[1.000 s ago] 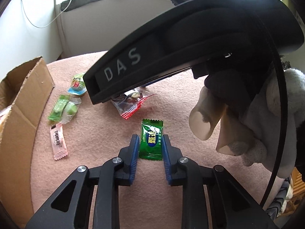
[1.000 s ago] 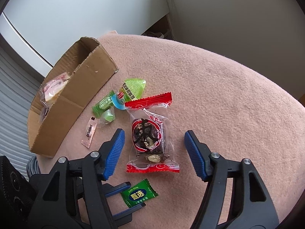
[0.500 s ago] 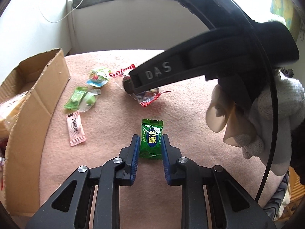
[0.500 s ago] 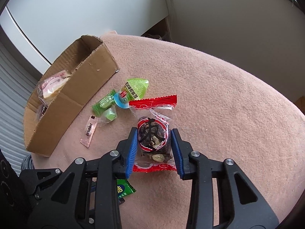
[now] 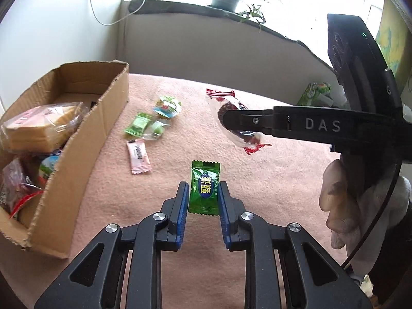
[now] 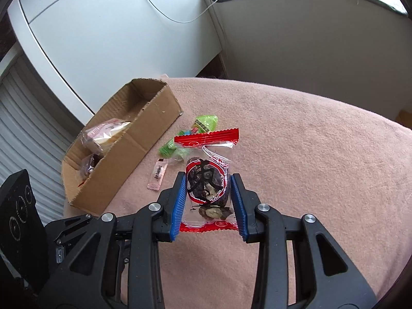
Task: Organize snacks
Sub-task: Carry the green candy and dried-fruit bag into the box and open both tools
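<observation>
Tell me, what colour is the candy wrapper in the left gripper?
Green wrapper, clearest in the left wrist view.

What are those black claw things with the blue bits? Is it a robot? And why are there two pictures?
No robot: a person holds one grabbing tool in each hand, and each tool carries a camera, hence two pictures. The left gripper pinches a small green candy between its blue fingers. The right gripper squeezes a clear packet with red ends. Both are shut on their snacks. On the pink cloth lie a pink sachet and some light green sweets. The cardboard box beside them already holds wrapped snacks.
</observation>
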`<state>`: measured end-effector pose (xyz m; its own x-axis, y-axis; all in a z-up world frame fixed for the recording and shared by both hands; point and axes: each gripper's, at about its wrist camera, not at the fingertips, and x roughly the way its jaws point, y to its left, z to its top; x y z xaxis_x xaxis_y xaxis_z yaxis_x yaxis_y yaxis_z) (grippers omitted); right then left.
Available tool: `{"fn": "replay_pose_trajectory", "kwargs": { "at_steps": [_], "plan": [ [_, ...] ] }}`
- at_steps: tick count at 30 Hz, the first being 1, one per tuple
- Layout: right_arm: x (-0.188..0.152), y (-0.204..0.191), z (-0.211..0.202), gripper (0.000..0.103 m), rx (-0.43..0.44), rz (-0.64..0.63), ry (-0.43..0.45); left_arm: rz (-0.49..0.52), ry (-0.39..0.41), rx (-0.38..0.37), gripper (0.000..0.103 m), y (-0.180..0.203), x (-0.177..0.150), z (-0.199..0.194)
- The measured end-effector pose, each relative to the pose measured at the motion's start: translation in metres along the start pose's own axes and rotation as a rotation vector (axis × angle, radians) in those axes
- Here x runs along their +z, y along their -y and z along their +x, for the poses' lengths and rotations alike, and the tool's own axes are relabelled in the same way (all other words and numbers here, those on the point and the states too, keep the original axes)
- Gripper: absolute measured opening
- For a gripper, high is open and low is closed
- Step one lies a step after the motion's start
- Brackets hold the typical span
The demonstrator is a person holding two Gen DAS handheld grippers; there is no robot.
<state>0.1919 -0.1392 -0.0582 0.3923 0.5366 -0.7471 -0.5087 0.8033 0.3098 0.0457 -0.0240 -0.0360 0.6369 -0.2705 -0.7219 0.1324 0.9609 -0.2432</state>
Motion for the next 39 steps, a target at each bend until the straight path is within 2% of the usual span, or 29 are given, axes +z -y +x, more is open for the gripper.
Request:
{"fn": "replay_pose_trajectory", "kwargs": {
  "at_steps": [3,10,18,22,29,39],
  "plan": [
    [0.007,-0.012,-0.012,0.036,-0.001,-0.019,0.026,0.002,0.039,0.01,0.021,-0.007,0.006,-0.02],
    [0.027,-0.04,-0.027,0.036,0.008,-0.054,0.069,-0.014,0.139,0.054,0.021,-0.048,0.032,-0.061],
    [0.048,-0.069,-0.022,0.036,0.024,-0.091,0.068,-0.036,0.187,0.129,0.021,-0.11,0.065,-0.066],
    [0.058,-0.081,-0.01,0.036,0.036,-0.11,0.056,-0.043,0.188,0.178,0.021,-0.132,0.078,-0.061],
    [0.078,-0.1,0.012,0.036,0.04,-0.147,0.038,-0.069,0.171,0.2,0.021,-0.163,0.098,-0.051],
    [0.107,-0.116,0.058,0.036,0.027,-0.172,-0.002,-0.063,0.121,0.215,0.021,-0.181,0.127,-0.024]
  ]
}}
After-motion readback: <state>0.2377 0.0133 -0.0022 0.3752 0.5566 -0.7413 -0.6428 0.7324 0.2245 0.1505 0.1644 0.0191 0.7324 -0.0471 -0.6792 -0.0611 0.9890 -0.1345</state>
